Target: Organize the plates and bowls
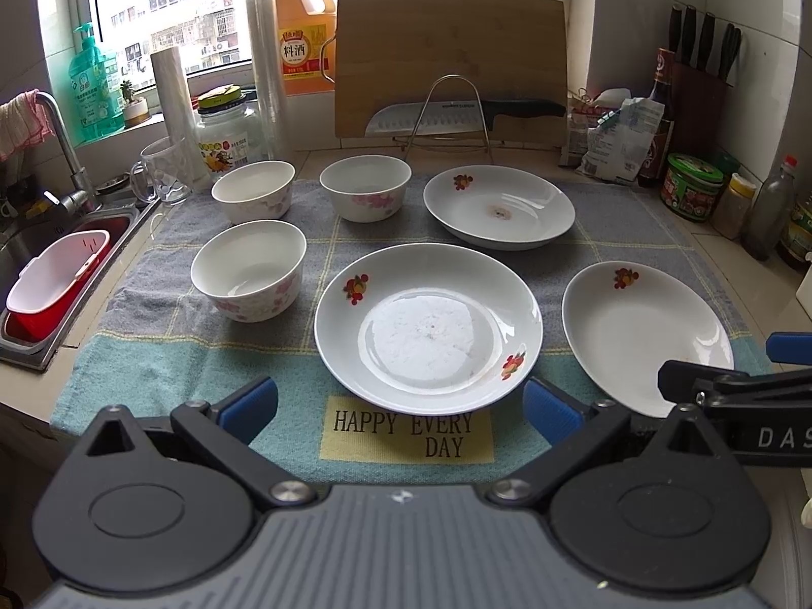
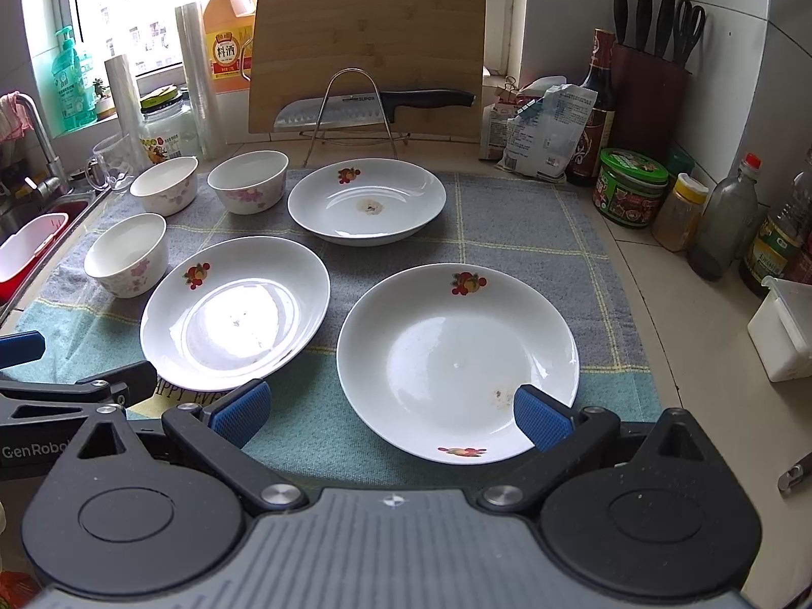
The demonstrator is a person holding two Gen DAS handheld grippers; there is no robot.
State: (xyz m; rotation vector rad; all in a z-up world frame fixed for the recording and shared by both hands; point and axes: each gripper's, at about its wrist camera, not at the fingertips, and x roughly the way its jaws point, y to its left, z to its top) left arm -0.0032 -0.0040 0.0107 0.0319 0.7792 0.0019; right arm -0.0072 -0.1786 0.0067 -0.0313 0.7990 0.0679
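Three white plates with fruit prints lie on a checked cloth: a near-middle plate (image 1: 429, 327) (image 2: 236, 312), a right plate (image 1: 644, 335) (image 2: 457, 360) and a far plate (image 1: 500, 205) (image 2: 366, 200). Three flowered white bowls stand upright at the left: near (image 1: 248, 269) (image 2: 127, 254), far left (image 1: 254, 189) (image 2: 164, 184), far middle (image 1: 365, 187) (image 2: 247, 180). My left gripper (image 1: 401, 406) is open and empty, hovering before the near-middle plate. My right gripper (image 2: 391, 408) is open over the near rim of the right plate, holding nothing.
A cutting board (image 1: 451, 63), a knife (image 1: 457, 114) and a wire rack (image 1: 449, 116) stand behind the cloth. Jars and bottles (image 2: 632, 188) line the right wall beside a knife block (image 2: 649, 96). The sink (image 1: 56, 274) with a red-and-white basin lies left. A glass mug (image 1: 162, 172) stands near it.
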